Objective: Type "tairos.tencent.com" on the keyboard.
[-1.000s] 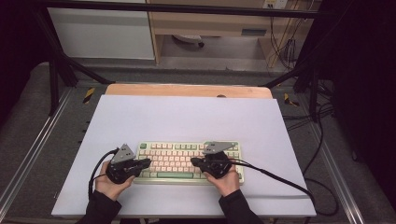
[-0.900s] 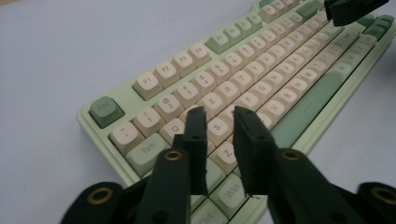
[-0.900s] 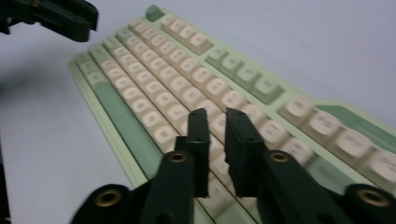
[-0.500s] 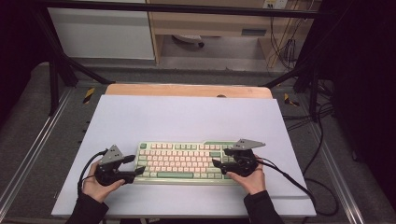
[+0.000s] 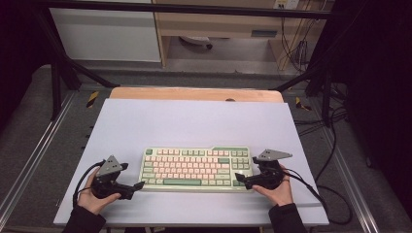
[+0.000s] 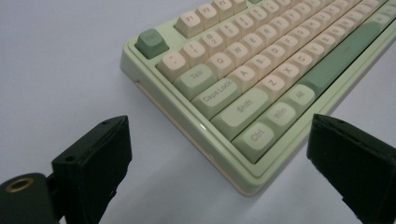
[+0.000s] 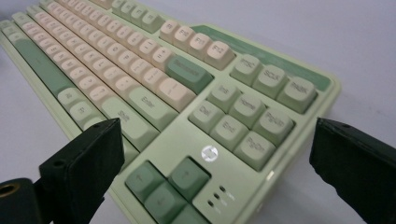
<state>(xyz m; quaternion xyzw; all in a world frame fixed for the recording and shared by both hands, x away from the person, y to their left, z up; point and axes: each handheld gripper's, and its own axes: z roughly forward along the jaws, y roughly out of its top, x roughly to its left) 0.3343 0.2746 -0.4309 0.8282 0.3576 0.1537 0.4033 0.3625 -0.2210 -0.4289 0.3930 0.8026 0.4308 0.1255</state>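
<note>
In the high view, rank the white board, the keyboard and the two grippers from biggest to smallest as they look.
1. White board
2. Keyboard
3. Left gripper and right gripper: they look about alike, so no ranking between them.

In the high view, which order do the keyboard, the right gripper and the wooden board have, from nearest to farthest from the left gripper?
Measured from the left gripper, at the table's front left:
1. Keyboard: just beside its jaw tips, at the centre front.
2. Right gripper: across the keyboard, at the front right.
3. Wooden board: along the far edge of the table.
</note>
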